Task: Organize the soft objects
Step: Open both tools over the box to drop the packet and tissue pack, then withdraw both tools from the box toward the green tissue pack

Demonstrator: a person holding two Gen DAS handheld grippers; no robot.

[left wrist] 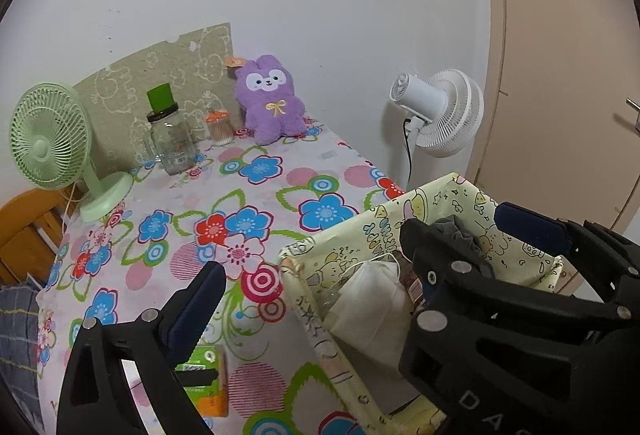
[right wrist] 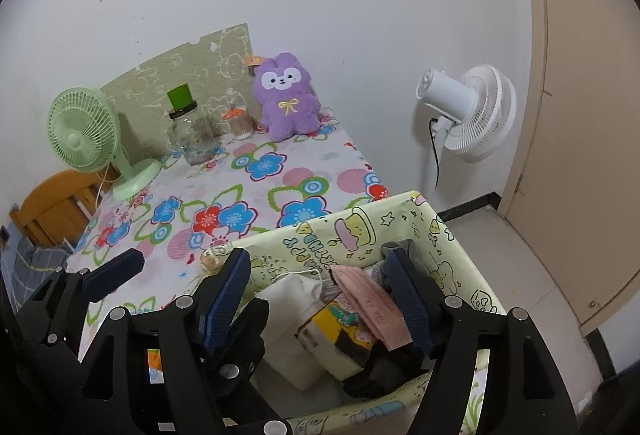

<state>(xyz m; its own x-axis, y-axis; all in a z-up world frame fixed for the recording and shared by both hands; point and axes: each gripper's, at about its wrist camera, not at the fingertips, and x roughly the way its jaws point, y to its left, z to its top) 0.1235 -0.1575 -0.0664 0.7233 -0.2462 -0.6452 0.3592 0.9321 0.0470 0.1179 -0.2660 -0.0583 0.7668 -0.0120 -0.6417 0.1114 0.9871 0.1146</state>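
Step, as I read it: soft things are going into the fabric bin point(right wrist: 360, 231); the purple plush point(right wrist: 287, 97) looks like the one still out on the desk point(right wrist: 304, 171). This is a judgement.
Plush, place: far end of the desk, back against the wall, just beside the small cotton-swab jar point(right wrist: 241, 124).
Plush, pose: sitting upright, long axis vertical, ears up, face toward you and your cameras.
Key relation: the plush lies ahead and beyond the bin, well apart from both tools; the bin stands between you and it.
Left hand-held gripper point(left wrist: 356, 243): jaws spread wide, nothing between them; one finger over the flowered cloth, the other over the bin.
Right hand-held gripper point(right wrist: 318, 287): jaws also wide apart, gripping nothing; it hangs over the bin's contents, a pink folded cloth point(right wrist: 370, 309) close to the right finger.
Nearer hand: hard to call. Your left sits more over open desk, so it likely has the clearer lane; the right would have to clear the bin's far wall.
Bin contents: white drawstring pouch point(left wrist: 370, 305), dark fabric point(right wrist: 378, 373), a printed packet point(right wrist: 340, 329).
Approach, if you go: close across the narrow body, with the jaw line horizontal and square to the upright axis.
Watch: glass jar point(left wrist: 172, 143) and green fan point(left wrist: 48, 143) stand left of the plush; keep clear of them.
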